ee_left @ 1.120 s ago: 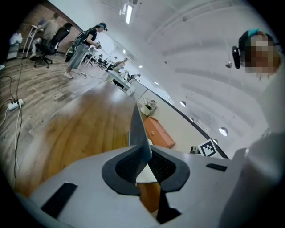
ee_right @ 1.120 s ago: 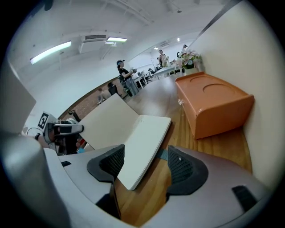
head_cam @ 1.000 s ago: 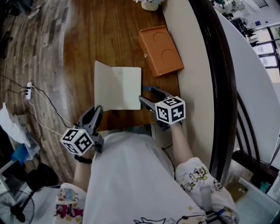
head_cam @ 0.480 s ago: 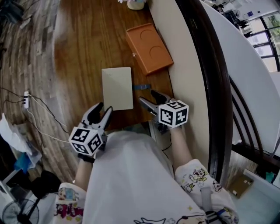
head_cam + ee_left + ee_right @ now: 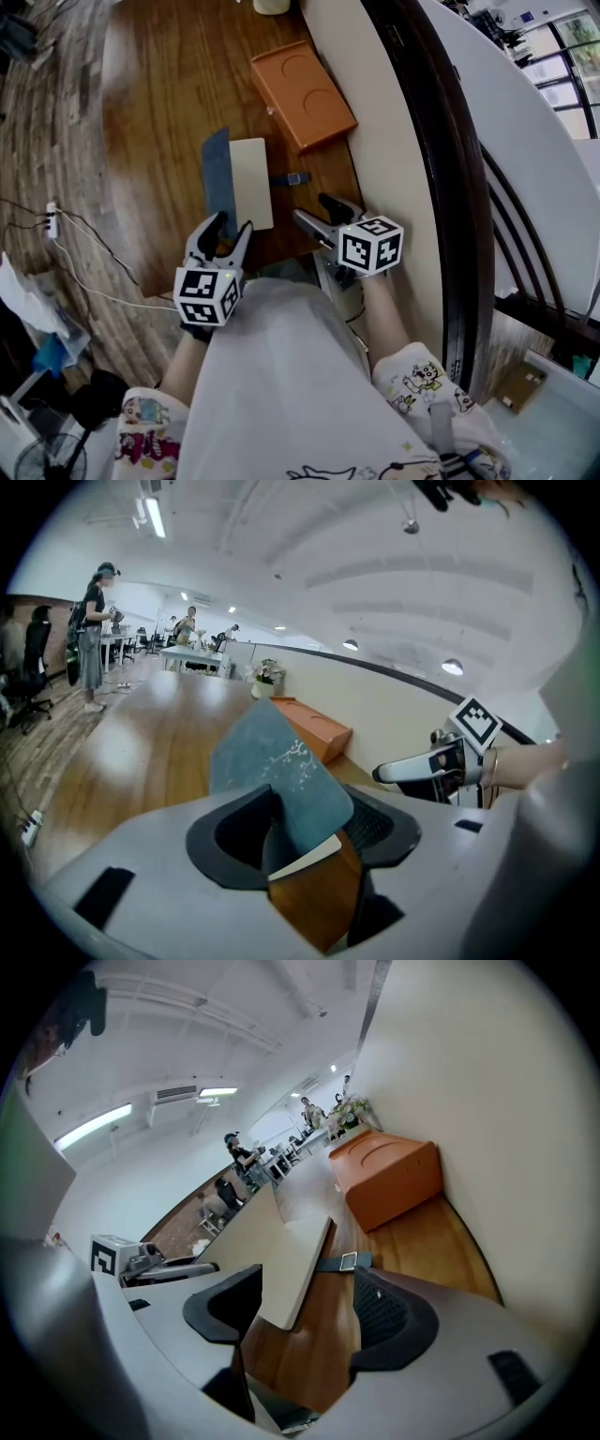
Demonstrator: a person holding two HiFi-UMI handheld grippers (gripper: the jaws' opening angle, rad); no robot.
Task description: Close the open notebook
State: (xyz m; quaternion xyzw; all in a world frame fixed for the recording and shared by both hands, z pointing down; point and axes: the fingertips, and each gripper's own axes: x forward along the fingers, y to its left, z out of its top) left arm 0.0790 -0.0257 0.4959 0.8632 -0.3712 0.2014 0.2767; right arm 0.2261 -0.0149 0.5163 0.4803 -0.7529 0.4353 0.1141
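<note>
Just then the notebook [image 5: 251, 185] lay on the wooden tabletop [image 5: 159, 112], toward its near edge. Its cream pages lay flat, and its blue-grey cover [image 5: 217, 176] stood up along the left side, not yet folded down.

The left gripper [image 5: 230, 225] sat at the notebook's near end. Its fingers [image 5: 230, 841] had just been opening and stood well apart. The lower corner of the raised cover came down between them, but the pads were not closed on it.

The right gripper [image 5: 311, 208] hovered just to the right of the notebook, clear of it. Its fingers [image 5: 394, 1321] were also spread wide and held nothing. In the right gripper view, the notebook's near corner showed ahead between them, closer to the left finger, with bare wood below.

A dark strap with a buckle [image 5: 289, 178] stuck out from the notebook's right side. An orange box [image 5: 302, 94] sat farther back on the tabletop, apart from the notebook.
</note>
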